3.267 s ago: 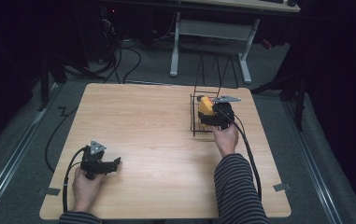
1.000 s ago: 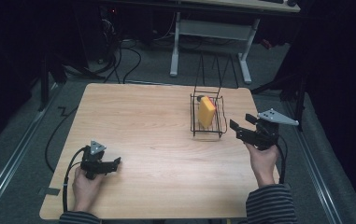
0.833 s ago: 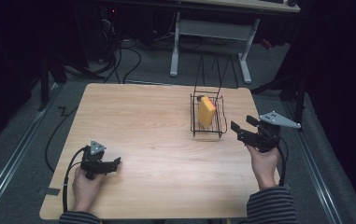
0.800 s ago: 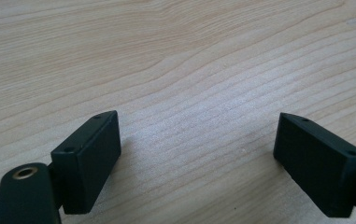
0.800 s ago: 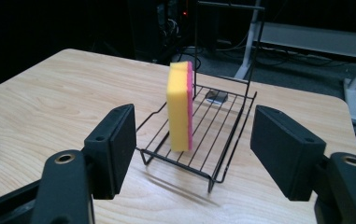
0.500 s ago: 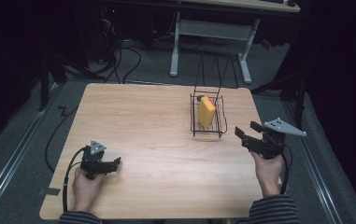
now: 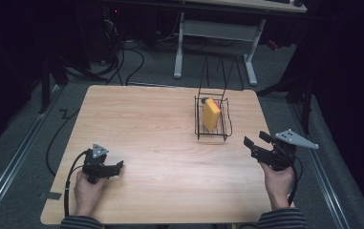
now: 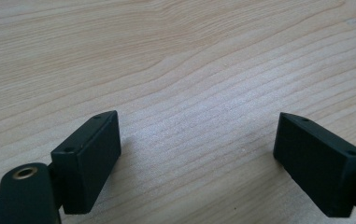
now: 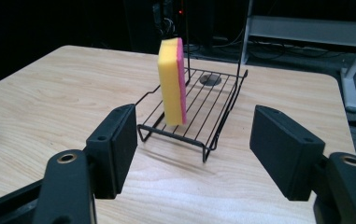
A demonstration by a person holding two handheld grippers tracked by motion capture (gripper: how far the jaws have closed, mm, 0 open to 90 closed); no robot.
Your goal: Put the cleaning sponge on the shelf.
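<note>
A yellow sponge with a pink backing stands upright on edge in a black wire rack at the right middle of the wooden table. My right gripper is open and holds nothing; it hovers near the table's right edge, a short way in front of the rack and pointing at it. My left gripper is open too, resting low over bare wood at the front left, nothing between its jaws.
The rack's tall wire handle rises behind the sponge. Beyond the table's far edge stand a white desk frame and cables on the dark floor. A cable trails from the left gripper off the front left edge.
The right gripper let go of the sponge in the rack, opened, and drew back toward the front right. The sponge stays standing in the rack. The left gripper has not moved.
</note>
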